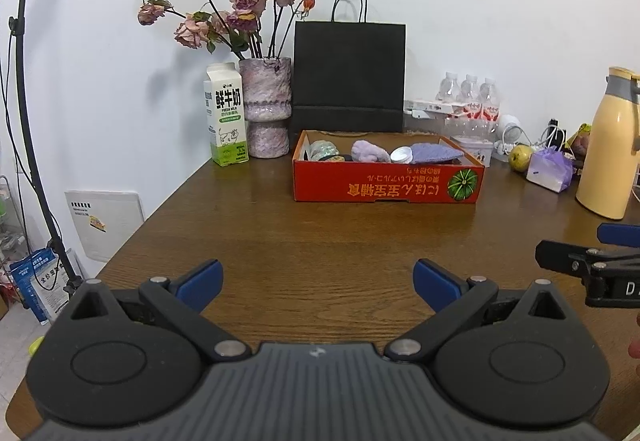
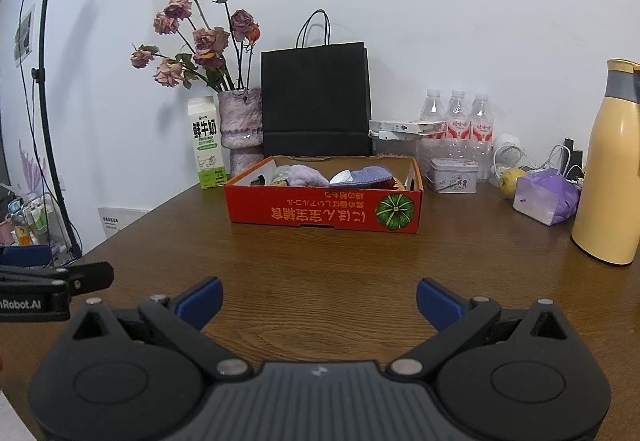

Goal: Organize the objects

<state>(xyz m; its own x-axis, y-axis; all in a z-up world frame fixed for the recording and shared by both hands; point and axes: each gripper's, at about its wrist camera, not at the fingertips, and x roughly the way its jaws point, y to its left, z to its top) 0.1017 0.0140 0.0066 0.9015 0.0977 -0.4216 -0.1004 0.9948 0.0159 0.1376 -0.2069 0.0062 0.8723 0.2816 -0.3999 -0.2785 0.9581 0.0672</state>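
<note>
A red cardboard box [image 1: 386,187] [image 2: 320,213] printed with a green pumpkin stands at the middle of the wooden table [image 1: 304,237] [image 2: 320,261]. Inside it lie a lilac fluffy piece [image 1: 369,151] [image 2: 306,176], a purple knitted cloth [image 1: 434,152] [image 2: 372,176], a white cap [image 1: 401,154] and other small items, partly hidden by the box wall. My left gripper [image 1: 318,283] hovers open over the near table, nothing between its blue pads. My right gripper [image 2: 319,301] is open too, level with the left one, which shows at the left edge [image 2: 52,281].
Along the back wall stand a milk carton [image 1: 225,115], a vase of dried roses [image 1: 266,107], a black paper bag [image 1: 349,75] and water bottles [image 1: 470,97]. A yellow thermos [image 2: 610,169], a purple tissue pack [image 2: 546,197], a pear [image 2: 510,177] and a tin [image 2: 453,175] crowd the right. A light stand [image 1: 36,145] rises at left.
</note>
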